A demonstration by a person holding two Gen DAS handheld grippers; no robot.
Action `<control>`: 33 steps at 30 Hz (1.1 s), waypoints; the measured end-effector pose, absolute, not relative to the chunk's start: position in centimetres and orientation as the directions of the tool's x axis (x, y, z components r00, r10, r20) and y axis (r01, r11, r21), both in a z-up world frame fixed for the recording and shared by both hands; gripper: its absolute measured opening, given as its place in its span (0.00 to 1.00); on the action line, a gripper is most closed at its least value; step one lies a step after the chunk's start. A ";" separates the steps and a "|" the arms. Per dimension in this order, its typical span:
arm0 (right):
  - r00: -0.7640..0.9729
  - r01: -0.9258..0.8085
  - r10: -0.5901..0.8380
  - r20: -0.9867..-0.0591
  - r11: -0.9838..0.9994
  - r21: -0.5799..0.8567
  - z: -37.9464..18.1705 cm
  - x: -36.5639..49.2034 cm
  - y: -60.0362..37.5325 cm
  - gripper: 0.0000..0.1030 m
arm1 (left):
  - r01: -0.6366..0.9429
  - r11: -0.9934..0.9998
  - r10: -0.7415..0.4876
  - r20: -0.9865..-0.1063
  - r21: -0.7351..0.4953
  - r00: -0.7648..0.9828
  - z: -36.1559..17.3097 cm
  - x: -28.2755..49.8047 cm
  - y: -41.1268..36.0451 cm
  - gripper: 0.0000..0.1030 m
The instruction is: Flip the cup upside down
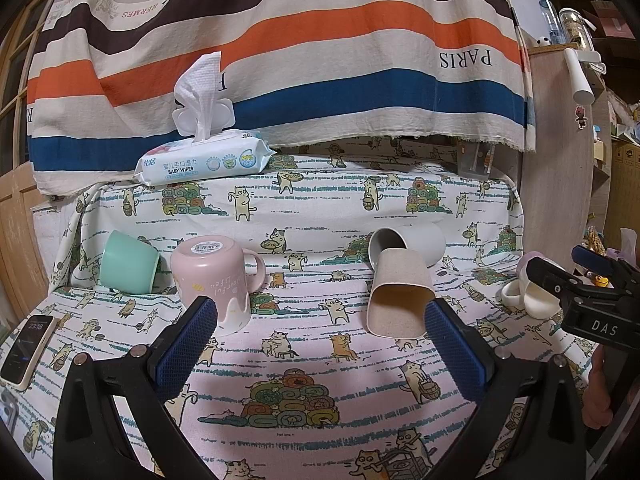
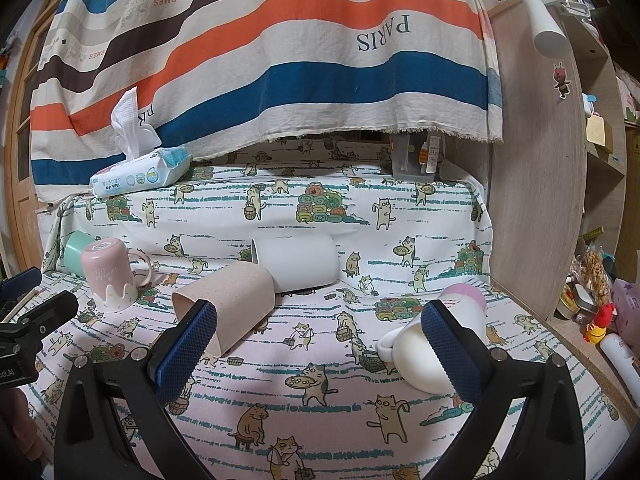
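Several cups sit on the cat-print cloth. A pink mug [image 1: 214, 280] [image 2: 110, 276] stands upside down at the left. A mint cup [image 1: 128, 264] [image 2: 74, 250] leans tilted behind it. A beige cup [image 1: 400, 296] [image 2: 228, 304] lies on its side, mouth toward me, against a white-grey cup [image 1: 416, 242] [image 2: 298, 260] lying on its side. A pink-and-cream mug [image 2: 436, 344] [image 1: 528, 292] lies on its side at the right. My left gripper [image 1: 320, 320] is open and empty in front of the pink mug and the beige cup. My right gripper [image 2: 320, 328] is open and empty, its right finger in front of the pink-and-cream mug.
A pack of baby wipes [image 1: 204, 160] [image 2: 140, 172] sits on the raised ledge at the back left. A phone [image 1: 28, 350] lies at the left edge. A wooden shelf panel [image 2: 536, 200] with clutter stands at the right. A striped cloth [image 1: 280, 48] hangs behind.
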State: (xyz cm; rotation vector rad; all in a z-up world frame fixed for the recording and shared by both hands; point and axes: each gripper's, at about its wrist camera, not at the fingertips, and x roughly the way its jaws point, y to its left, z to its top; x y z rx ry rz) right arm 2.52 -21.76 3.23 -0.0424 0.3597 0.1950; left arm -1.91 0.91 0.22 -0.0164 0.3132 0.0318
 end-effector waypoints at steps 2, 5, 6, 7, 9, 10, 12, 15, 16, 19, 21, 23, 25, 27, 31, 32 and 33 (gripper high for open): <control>0.918 -0.197 0.182 -0.353 0.980 -0.006 3.2 2.5 -21.8 1.00 | -0.034 0.999 0.029 -0.308 -0.011 0.951 0.2 -1.9 0.9 1.00; 0.918 -0.197 0.182 -0.353 0.980 -0.007 3.2 2.5 -21.7 1.00 | -0.034 0.999 0.029 -0.309 -0.012 0.951 0.2 -1.9 0.9 1.00; 0.918 -0.197 0.182 -0.353 0.980 -0.007 3.2 2.5 -21.8 1.00 | -0.036 0.999 0.030 -0.310 -0.012 0.950 0.2 -1.9 1.0 1.00; 0.918 -0.197 0.182 -0.353 0.980 -0.007 3.2 2.5 -21.7 1.00 | -0.037 0.999 0.030 -0.313 -0.014 0.949 0.2 -1.8 1.1 1.00; 0.918 -0.197 0.182 -0.353 0.980 -0.007 3.2 2.5 -21.8 1.00 | -0.034 0.999 0.027 -0.318 -0.019 0.948 0.1 -1.8 1.2 1.00; 0.918 -0.197 0.182 -0.353 0.980 -0.007 3.2 2.4 -21.7 1.00 | -0.034 0.999 0.026 -0.318 -0.020 0.948 0.2 -1.8 1.2 1.00; 0.917 -0.197 0.182 -0.354 0.980 -0.007 3.2 2.4 -21.7 1.00 | -0.033 0.999 0.026 -0.316 -0.017 0.949 0.2 -1.8 1.2 1.00; 0.918 -0.196 0.181 -0.353 0.981 -0.006 3.2 2.4 -21.7 1.00 | -0.033 0.999 0.027 -0.312 -0.013 0.950 0.2 -1.9 1.0 1.00; 0.918 -0.196 0.181 -0.353 0.981 -0.007 3.2 2.4 -21.7 1.00 | -0.033 0.999 0.027 -0.313 -0.014 0.949 0.1 -1.9 1.0 1.00; 0.918 -0.197 0.182 -0.353 0.980 -0.007 3.2 2.4 -21.7 1.00 | -0.029 0.999 0.023 -0.323 -0.014 0.946 0.1 -1.8 0.9 1.00; 0.917 -0.198 0.183 -0.354 0.980 -0.007 3.2 2.5 -21.7 1.00 | -0.017 1.000 0.014 -0.335 -0.008 0.942 0.0 -1.5 0.7 1.00; 0.916 -0.203 0.189 -0.355 0.979 -0.005 3.2 2.4 -21.9 1.00 | 0.006 1.000 -0.007 -0.341 -0.006 0.940 0.0 -1.4 0.5 1.00; 0.915 -0.208 0.193 -0.354 0.978 -0.005 3.3 2.5 -21.7 1.00 | 0.007 1.000 -0.008 -0.347 -0.003 0.938 0.0 -1.4 0.4 1.00; 0.914 -0.214 0.197 -0.354 0.977 -0.008 3.3 2.4 -21.7 1.00 | 0.024 1.000 -0.026 -0.377 -0.010 0.926 -0.2 -1.1 0.4 1.00; 0.913 -0.230 0.210 -0.349 0.973 -0.019 3.3 2.2 -21.3 1.00 | 0.052 0.991 -0.102 -0.450 -0.122 0.887 -0.5 -0.5 1.6 1.00; 0.913 -0.230 0.210 -0.350 0.973 -0.017 3.3 2.2 -21.3 1.00 | 0.051 0.991 -0.103 -0.456 -0.124 0.884 -0.4 -0.6 1.7 1.00; 0.913 -0.230 0.210 -0.351 0.973 -0.017 3.3 2.2 -21.3 1.00 | 0.047 0.991 -0.098 -0.458 -0.121 0.884 -0.2 -0.7 1.8 1.00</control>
